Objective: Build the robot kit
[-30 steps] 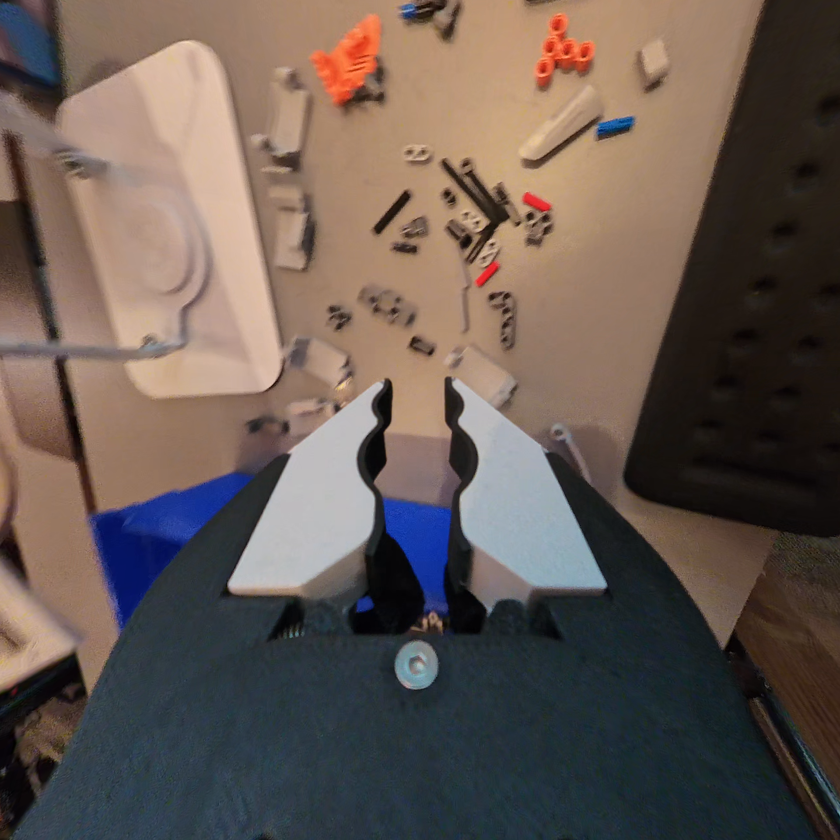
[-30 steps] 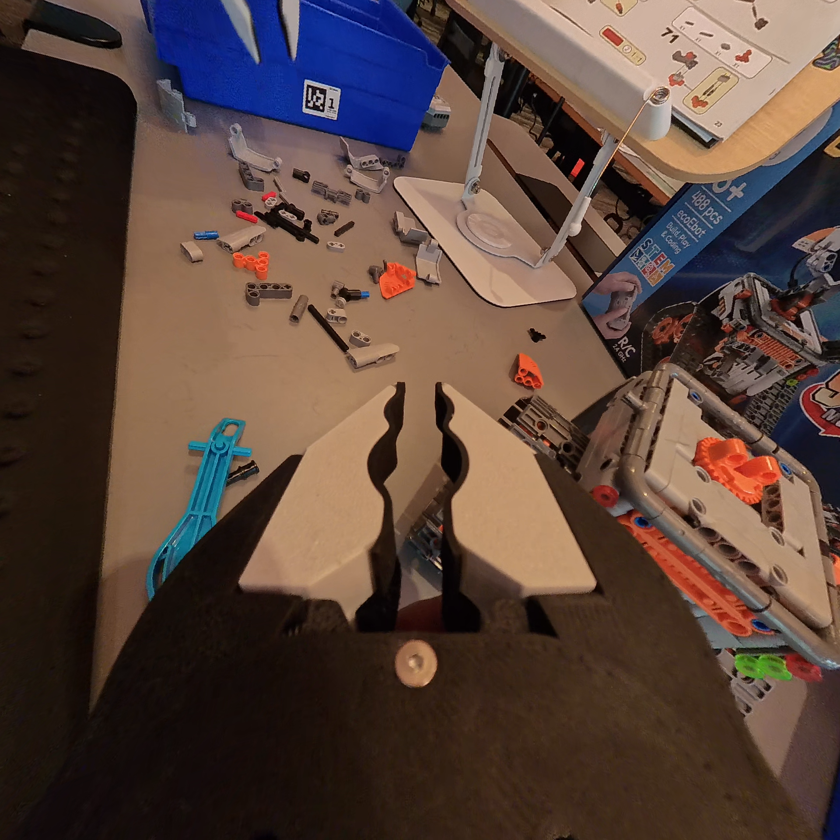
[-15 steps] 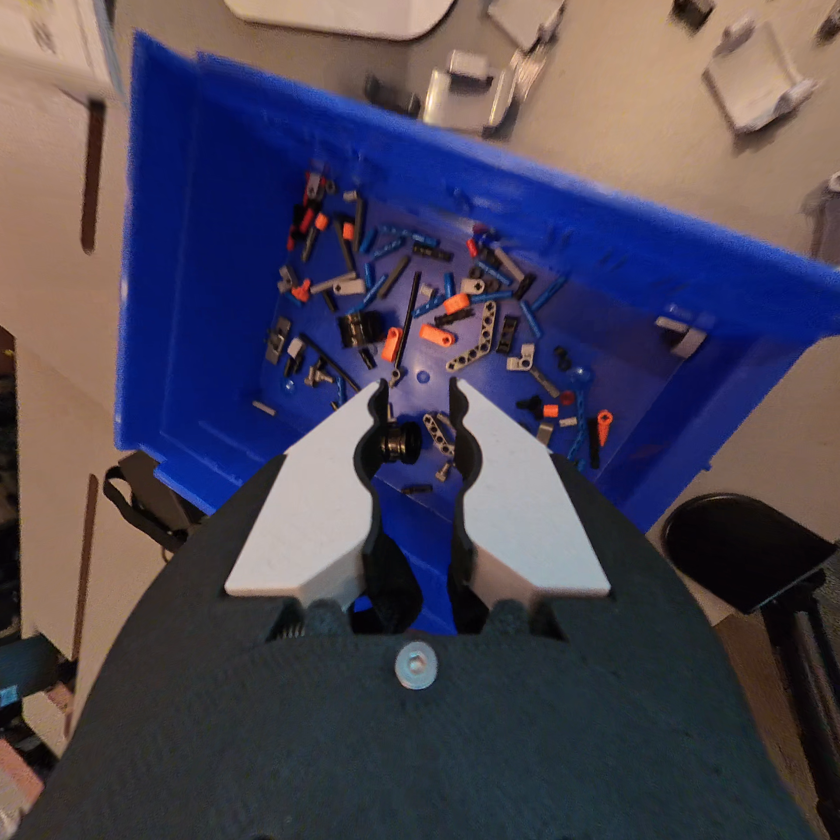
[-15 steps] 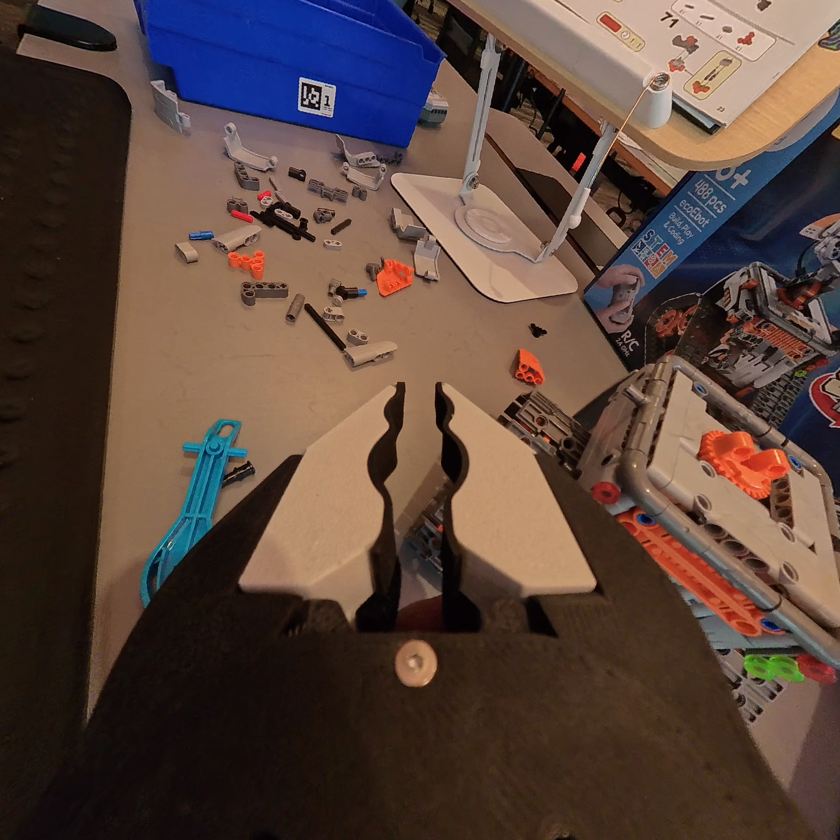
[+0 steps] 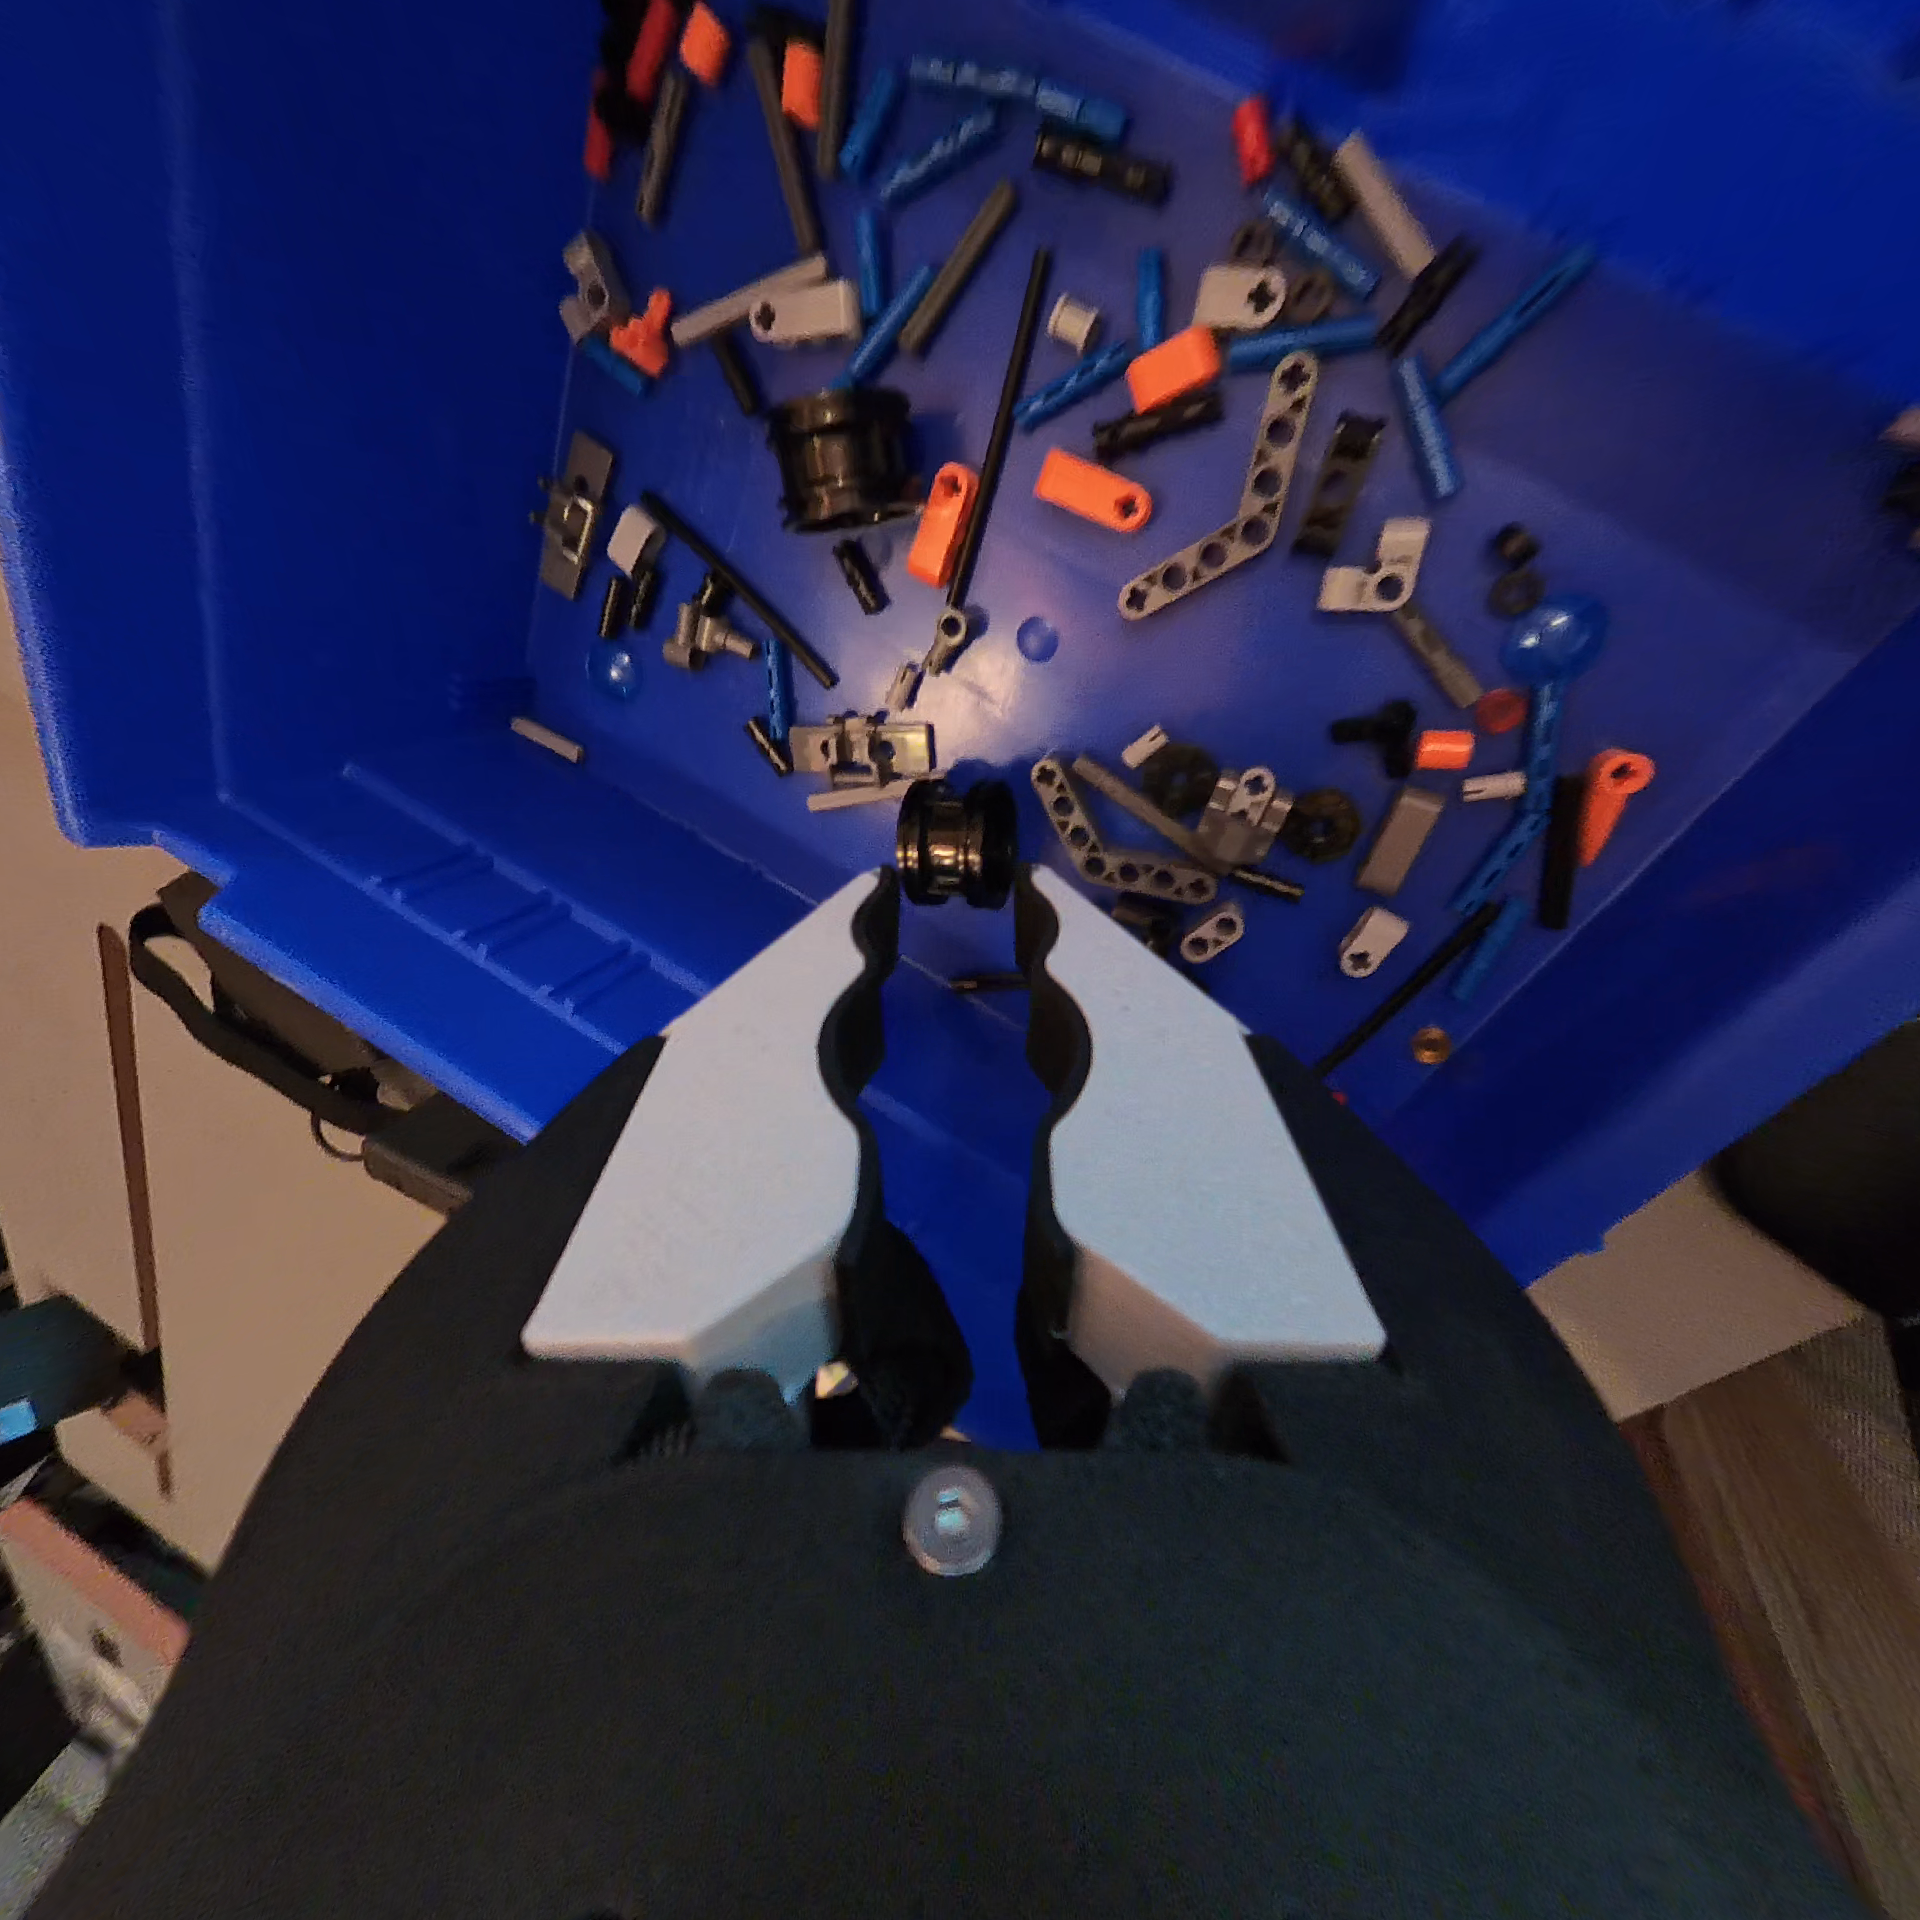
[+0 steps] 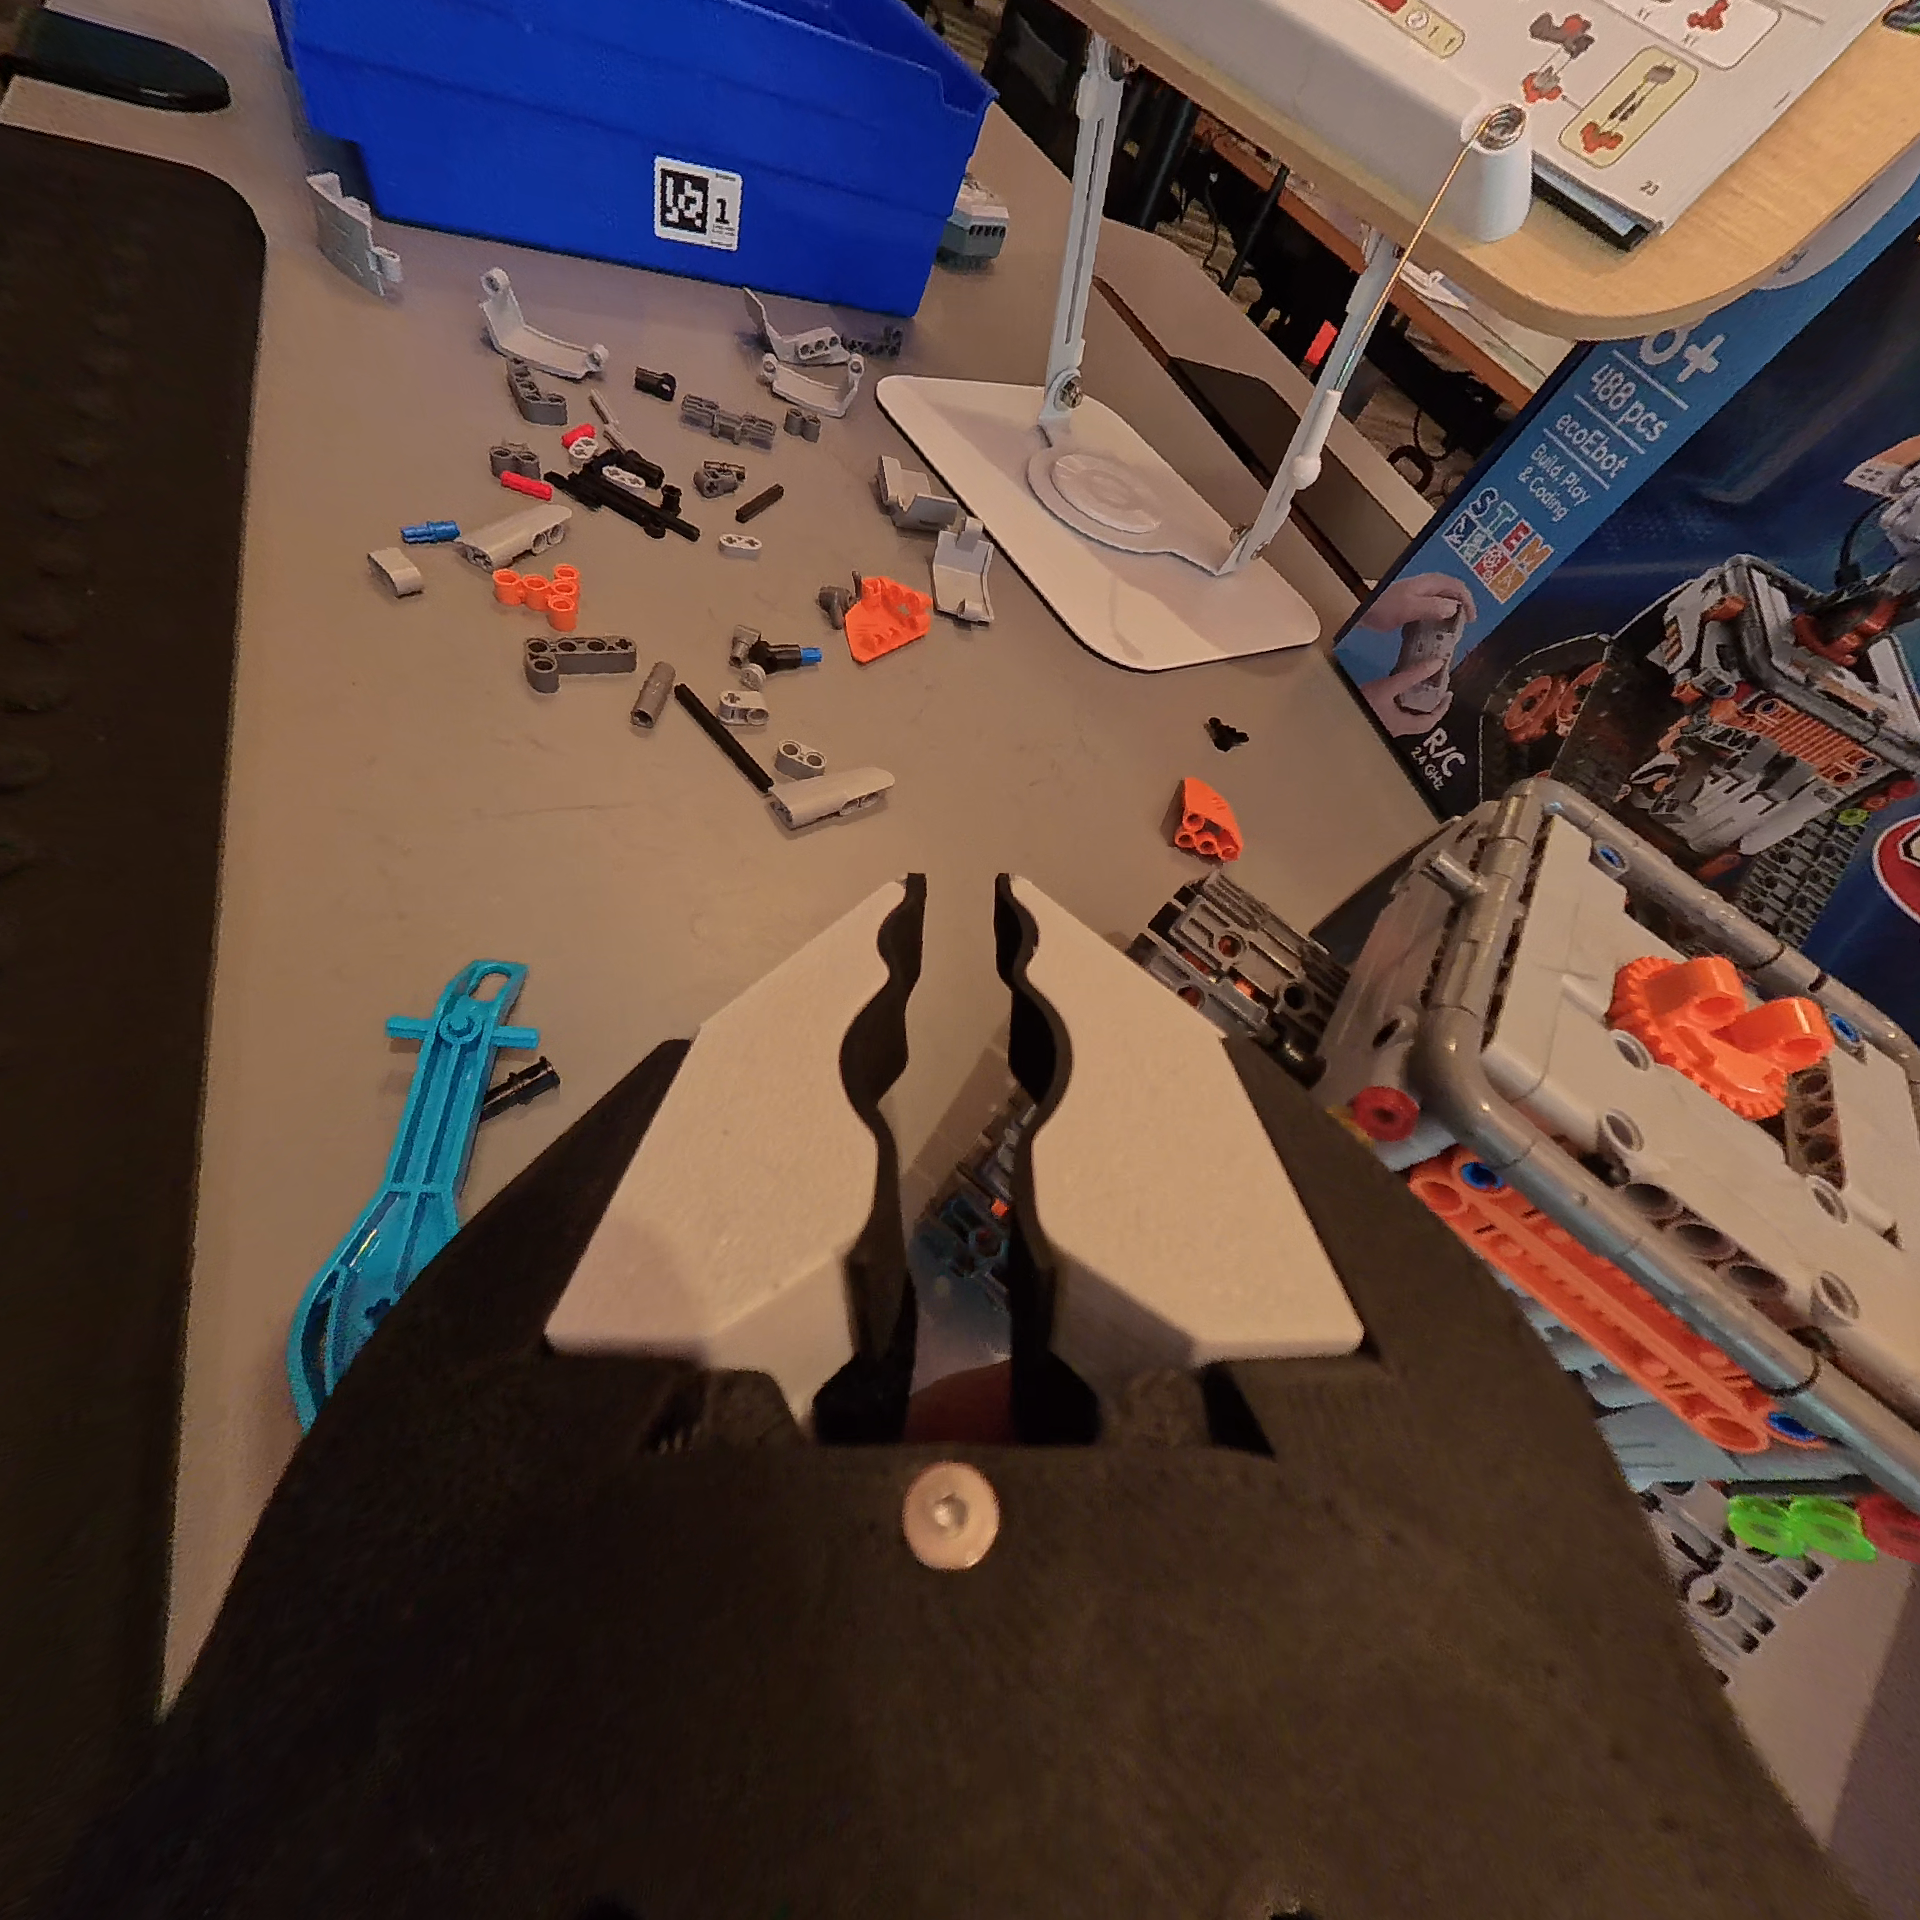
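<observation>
Over the blue bin [image 5: 312, 520], the left gripper [image 5: 956, 894] pinches one small black wheel [image 5: 954, 844] right between its two finger tips. One bigger black wheel [image 5: 844, 457] lies deeper in the bin among four orange pieces and many blue sticks. Whether the small wheel touches the bin floor is hard to tell. The right gripper [image 6: 958, 894] hangs over the table [image 6: 520, 852] with its jaws a little apart and empty, beside one half-built robot [image 6: 1621, 1143] and one teal tool [image 6: 416, 1143].
</observation>
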The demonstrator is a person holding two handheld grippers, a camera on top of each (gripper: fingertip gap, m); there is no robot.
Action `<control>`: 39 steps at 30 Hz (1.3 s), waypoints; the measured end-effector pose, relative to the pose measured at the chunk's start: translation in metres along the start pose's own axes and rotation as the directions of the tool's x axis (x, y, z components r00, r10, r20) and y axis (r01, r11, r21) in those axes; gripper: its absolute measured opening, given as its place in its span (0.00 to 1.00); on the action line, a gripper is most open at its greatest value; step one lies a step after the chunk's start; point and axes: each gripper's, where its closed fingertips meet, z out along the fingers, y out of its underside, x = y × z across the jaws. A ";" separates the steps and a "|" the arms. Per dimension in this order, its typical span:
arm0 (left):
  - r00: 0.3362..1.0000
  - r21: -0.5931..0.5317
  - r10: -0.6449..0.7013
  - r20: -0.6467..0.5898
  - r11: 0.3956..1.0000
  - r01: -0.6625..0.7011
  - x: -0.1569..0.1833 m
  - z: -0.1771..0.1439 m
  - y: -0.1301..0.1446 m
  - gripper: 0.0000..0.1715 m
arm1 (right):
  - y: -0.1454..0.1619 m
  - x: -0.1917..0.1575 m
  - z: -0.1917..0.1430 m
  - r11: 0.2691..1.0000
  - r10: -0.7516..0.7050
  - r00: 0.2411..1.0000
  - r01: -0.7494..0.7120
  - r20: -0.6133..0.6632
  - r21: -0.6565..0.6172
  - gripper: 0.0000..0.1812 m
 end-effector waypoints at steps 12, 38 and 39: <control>0.979 0.074 0.163 -0.120 0.985 -0.155 0.016 0.031 -0.052 0.11 | 0.009 0.008 0.002 0.999 0.030 0.999 -0.031 -0.028 -0.025 0.06; 0.964 0.171 -0.060 -0.258 0.979 0.106 0.038 0.051 -0.081 0.08 | 0.018 0.009 0.010 0.996 0.031 0.999 -0.033 -0.030 -0.078 0.06; 0.968 0.169 -0.059 -0.242 0.980 0.102 0.036 0.051 -0.079 0.08 | 0.018 0.009 0.009 0.997 0.030 0.999 -0.032 -0.029 -0.076 0.06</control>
